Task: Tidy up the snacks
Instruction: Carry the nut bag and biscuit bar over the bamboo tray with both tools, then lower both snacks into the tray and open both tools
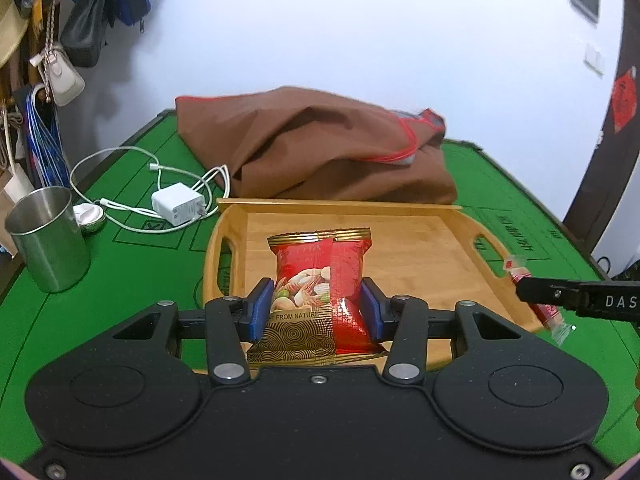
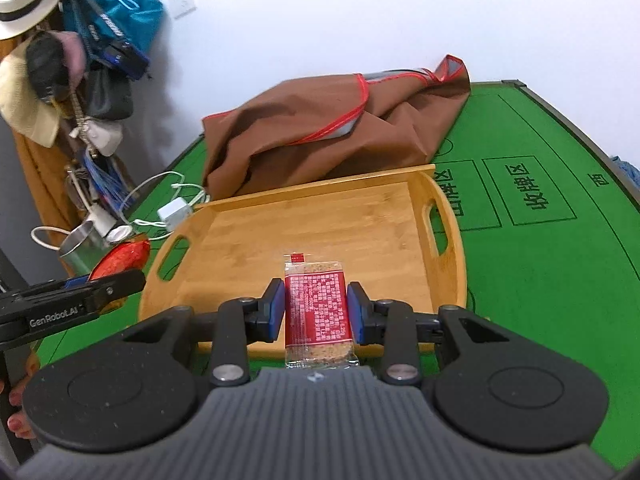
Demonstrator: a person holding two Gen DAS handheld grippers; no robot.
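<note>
Nearest, low centre: left gripper (image 1: 316,312) clamps a red nut packet (image 1: 320,292) above the bamboo tray (image 1: 420,208); puffy, light, slick foil, held mid-body. Right gripper (image 2: 316,310) grips a wrapped snack bar (image 2: 318,312): thin, likely crumbly, best held gently across its width.

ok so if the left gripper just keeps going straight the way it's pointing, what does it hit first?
Probably the wooden tray: the left gripper, shut on the nut packet, points over its bare floor. Beyond lies the brown bag, though depth is unclear.
</note>
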